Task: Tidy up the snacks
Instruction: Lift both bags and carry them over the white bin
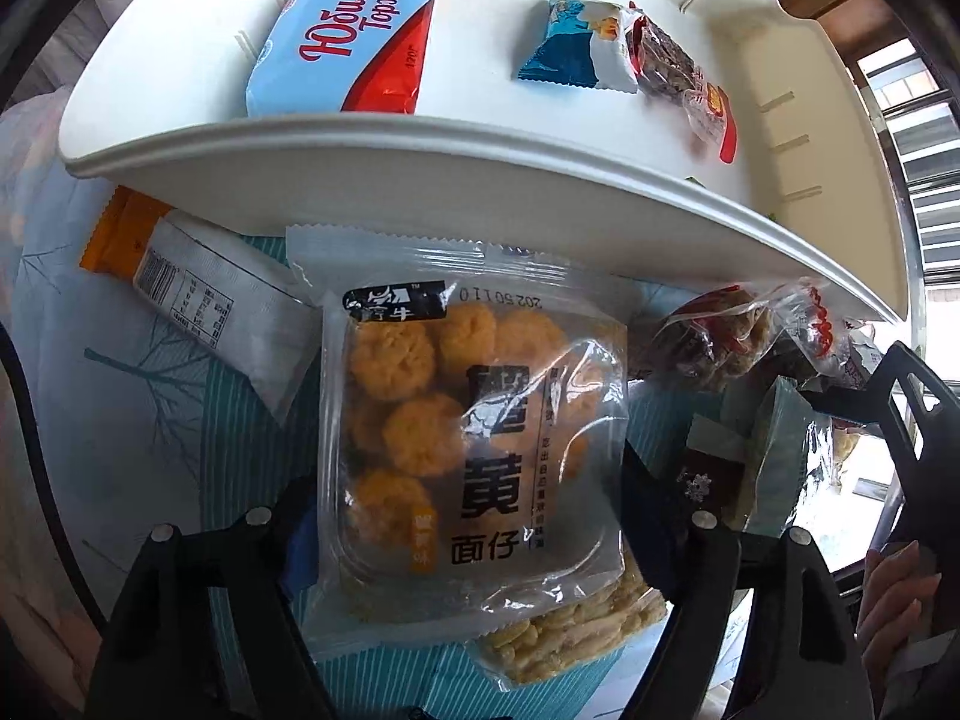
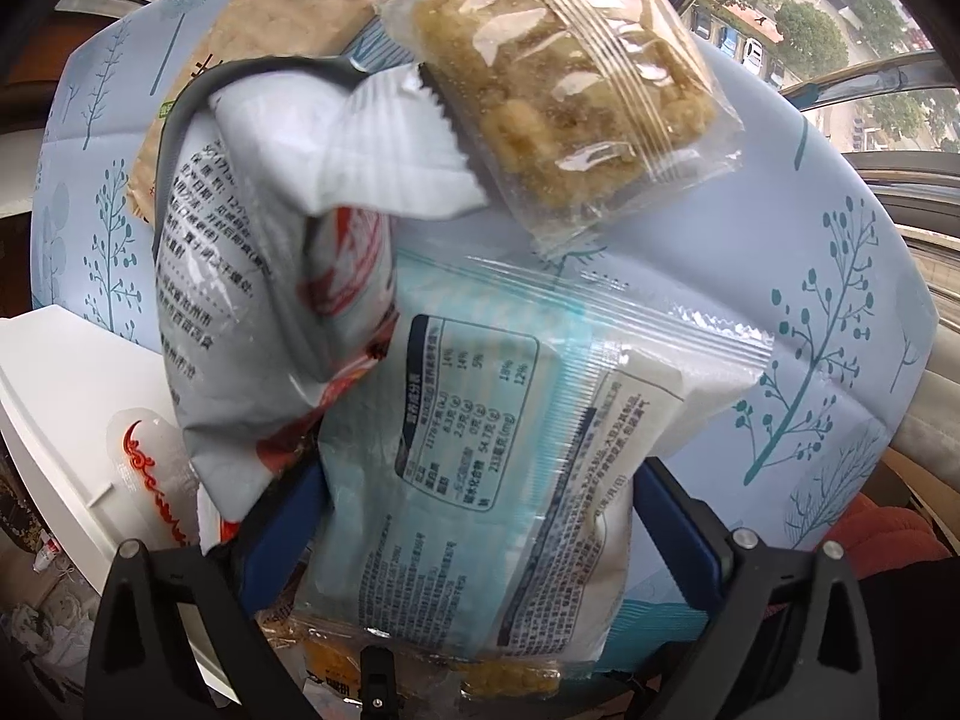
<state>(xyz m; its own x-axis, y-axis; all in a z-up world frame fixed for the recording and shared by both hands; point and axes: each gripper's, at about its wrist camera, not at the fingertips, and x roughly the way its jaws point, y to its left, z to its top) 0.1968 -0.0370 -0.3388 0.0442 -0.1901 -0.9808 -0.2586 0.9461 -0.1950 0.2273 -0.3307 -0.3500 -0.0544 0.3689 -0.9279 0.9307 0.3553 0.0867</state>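
Note:
In the left wrist view my left gripper [image 1: 474,516] is closed on a clear pack of round yellow biscuits [image 1: 456,444] and holds it just before the white tray [image 1: 420,144]. The tray holds a blue-and-red biscuit pack [image 1: 354,30], a small blue-white packet [image 1: 576,42] and a dark wrapped snack [image 1: 666,60]. In the right wrist view my right gripper [image 2: 480,516] is closed on a pale blue packet with a nutrition label [image 2: 498,438], lifted above the tablecloth. A white-and-red bag [image 2: 258,276] and a clear grain bar [image 2: 570,90] lie beyond it.
An orange-and-white packet [image 1: 198,294] and dark wrapped snacks [image 1: 714,342] lie under the tray's rim. A crispy snack pack [image 1: 564,630] lies below the held pack. A brown packet [image 2: 288,30] lies far back. The tray corner [image 2: 54,396] shows left. The other gripper [image 1: 900,414] is at right.

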